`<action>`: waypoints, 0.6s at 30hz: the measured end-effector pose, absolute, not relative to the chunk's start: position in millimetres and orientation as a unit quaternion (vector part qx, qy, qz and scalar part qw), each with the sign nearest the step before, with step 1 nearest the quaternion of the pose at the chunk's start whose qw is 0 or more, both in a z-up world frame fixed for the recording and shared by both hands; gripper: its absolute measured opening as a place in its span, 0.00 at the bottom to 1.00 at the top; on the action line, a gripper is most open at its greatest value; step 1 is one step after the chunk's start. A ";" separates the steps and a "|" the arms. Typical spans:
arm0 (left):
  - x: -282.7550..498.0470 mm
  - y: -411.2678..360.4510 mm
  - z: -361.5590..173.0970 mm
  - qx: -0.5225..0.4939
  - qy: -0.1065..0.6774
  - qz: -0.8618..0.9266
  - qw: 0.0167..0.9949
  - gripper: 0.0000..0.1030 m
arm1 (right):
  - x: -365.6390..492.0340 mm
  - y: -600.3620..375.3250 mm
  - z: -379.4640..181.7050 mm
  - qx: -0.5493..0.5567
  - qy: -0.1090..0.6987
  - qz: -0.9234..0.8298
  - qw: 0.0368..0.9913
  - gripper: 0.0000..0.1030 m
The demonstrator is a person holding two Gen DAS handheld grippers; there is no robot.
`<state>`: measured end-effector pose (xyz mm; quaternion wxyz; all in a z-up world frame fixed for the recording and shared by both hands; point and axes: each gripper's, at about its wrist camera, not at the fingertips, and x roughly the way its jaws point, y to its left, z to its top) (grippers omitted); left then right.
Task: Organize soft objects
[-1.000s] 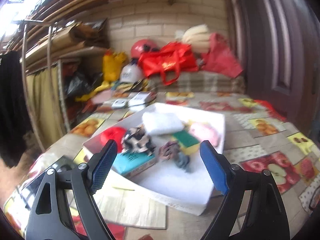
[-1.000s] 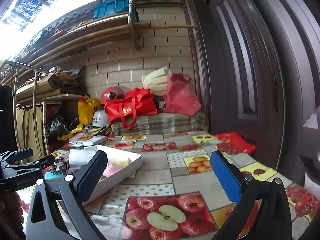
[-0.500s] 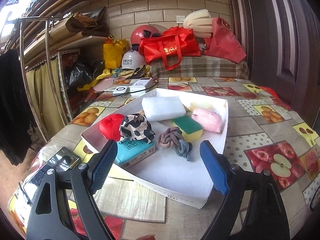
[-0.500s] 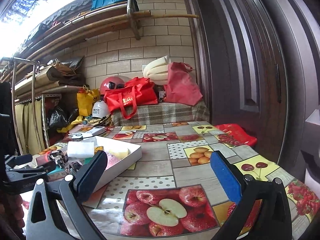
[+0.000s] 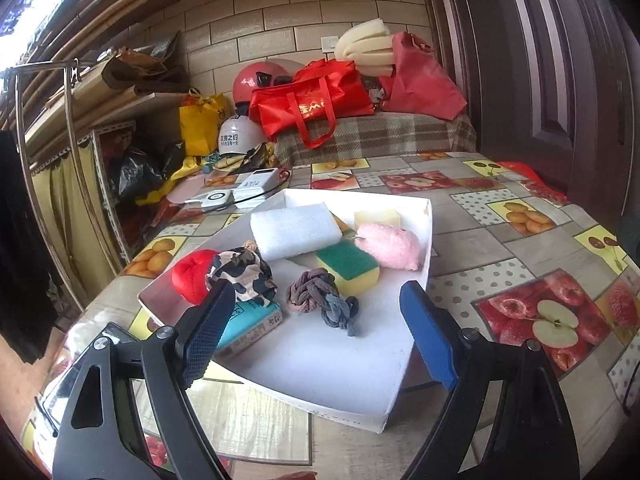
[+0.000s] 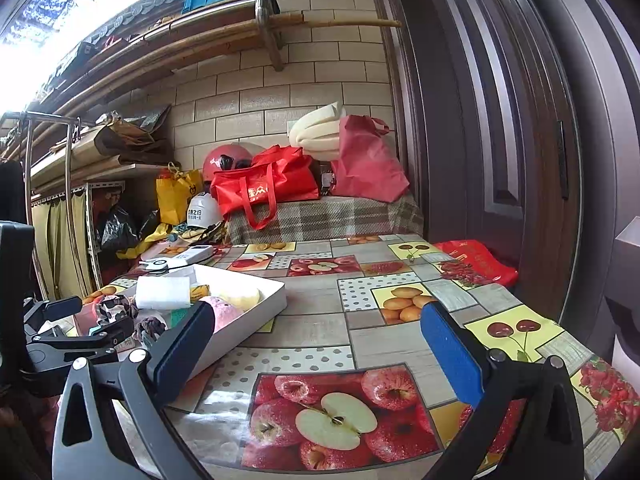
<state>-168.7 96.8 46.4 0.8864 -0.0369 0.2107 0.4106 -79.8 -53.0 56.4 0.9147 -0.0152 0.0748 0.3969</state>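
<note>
In the white tray (image 5: pixel 416 344), from the 9 o'clock side across: red ball (image 5: pixel 191 276), spotted cloth (image 5: pixel 242 276) over a teal box (image 5: pixel 250 326), white foam (image 5: pixel 294 230), knotted rag (image 5: pixel 320 298), green sponge (image 5: pixel 348 266), pink puff (image 5: pixel 390 246) at 3 o'clock. Left gripper (image 5: pixel 316 336) hangs over the tray's near edge, jaws spread, empty. Right gripper (image 6: pixel 316 354), spread and empty, is over bare tablecloth (image 6: pixel 384 332), tray at its 10 o'clock.

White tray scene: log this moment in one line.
left gripper: open, above white tray | right gripper: open, empty | braided rope: in tray
</note>
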 end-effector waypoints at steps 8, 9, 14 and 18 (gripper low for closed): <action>-159.7 82.5 48.3 -0.008 0.209 0.393 0.895 0.83 | -81.2 -51.1 55.8 -0.023 0.074 0.401 0.913 1.00; -159.4 83.4 48.4 -0.009 0.209 0.394 0.895 0.83 | -81.0 -51.0 55.8 -0.023 0.074 0.401 0.913 1.00; -161.2 88.9 47.7 -0.018 0.212 0.398 0.892 0.83 | -81.4 -50.9 56.0 -0.023 0.074 0.401 0.913 1.00; -162.3 92.1 46.9 -0.026 0.215 0.403 0.889 0.83 | -81.5 -50.8 56.0 -0.023 0.075 0.401 0.913 1.00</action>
